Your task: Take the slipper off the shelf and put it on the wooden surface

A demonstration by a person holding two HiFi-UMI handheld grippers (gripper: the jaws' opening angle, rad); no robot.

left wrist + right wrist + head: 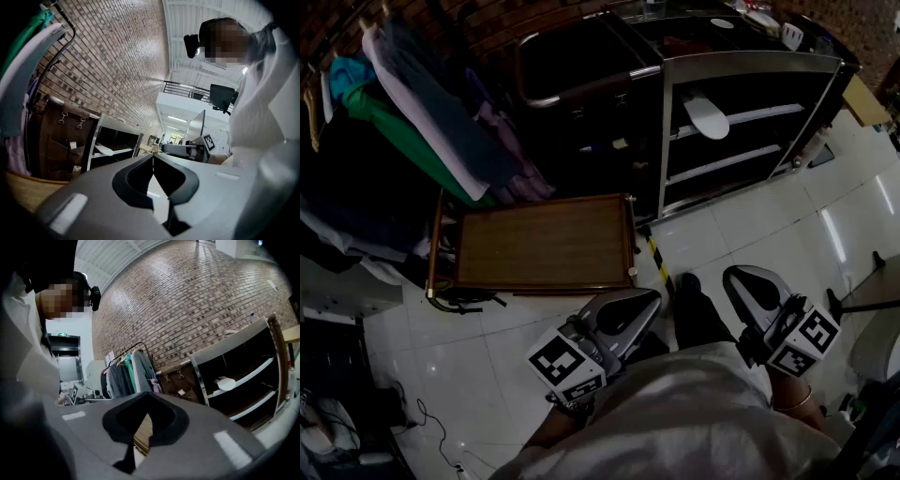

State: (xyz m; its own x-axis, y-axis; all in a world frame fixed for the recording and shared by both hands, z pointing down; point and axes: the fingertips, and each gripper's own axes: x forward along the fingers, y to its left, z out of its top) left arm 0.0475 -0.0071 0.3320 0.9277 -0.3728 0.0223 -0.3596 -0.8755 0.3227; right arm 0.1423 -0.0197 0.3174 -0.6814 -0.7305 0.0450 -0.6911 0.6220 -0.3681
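Slipper [705,114]: white, on the shelf's [769,116] upper board; looks light, soft and bendable
Hold: pinch one side edge, I judge, since the sole may flex
Left tool [153,158]: pressed together, empty
Right tool [147,414]: pressed together, empty

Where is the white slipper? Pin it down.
In the head view, upper right: the white slipper lies on the upper shelf of the metal-framed rack, right of the wooden surface.

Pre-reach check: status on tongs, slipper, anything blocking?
Left tongs shut, empty. Right tongs shut, empty. White slipper on upper shelf, untouched. Wooden surface bare; nothing seen blocking.
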